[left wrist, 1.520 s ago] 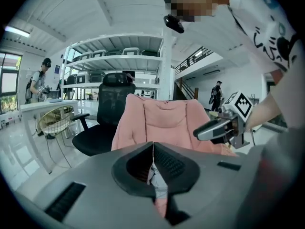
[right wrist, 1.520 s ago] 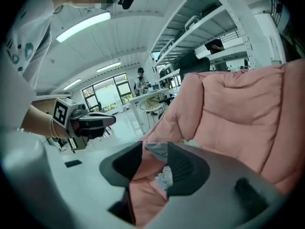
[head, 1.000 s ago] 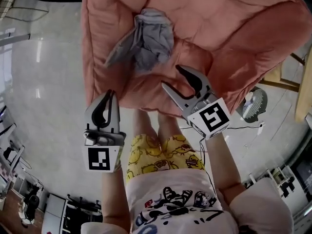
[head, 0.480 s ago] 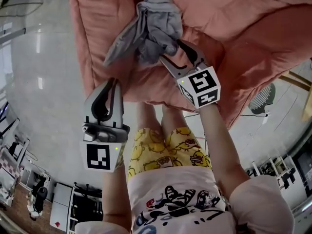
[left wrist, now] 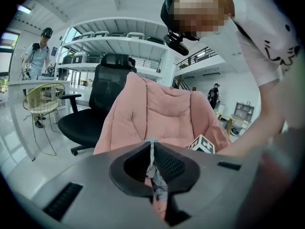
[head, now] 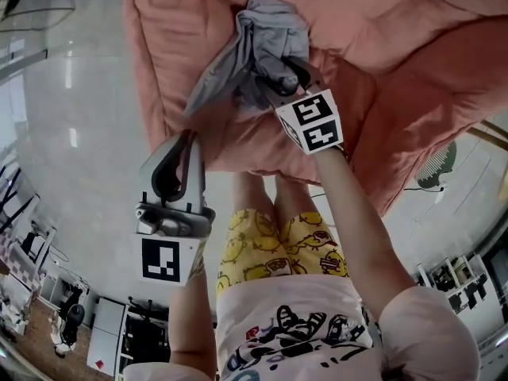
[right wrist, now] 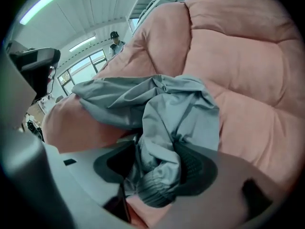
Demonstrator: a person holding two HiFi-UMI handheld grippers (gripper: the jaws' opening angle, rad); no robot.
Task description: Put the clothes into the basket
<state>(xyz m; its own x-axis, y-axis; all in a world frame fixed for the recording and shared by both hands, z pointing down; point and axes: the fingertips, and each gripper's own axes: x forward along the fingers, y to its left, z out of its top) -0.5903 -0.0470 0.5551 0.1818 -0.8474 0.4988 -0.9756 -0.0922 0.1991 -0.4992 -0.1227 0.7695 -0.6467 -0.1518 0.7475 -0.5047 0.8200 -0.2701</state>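
Right gripper [head: 275, 76] — jaws just opened, apart — straddles the bunched grey jacket [head: 266, 30].

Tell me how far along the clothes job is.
Done: nothing yet; no basket is in view. In hand: the right hand-held gripper is at the grey garment on the pink cushion; its jaws have just been opening, with fabric between them, not clamped. Still to do: grip, lift, carry to the basket.

Pink quilt [head: 397, 54], black office chair [left wrist: 107, 80]
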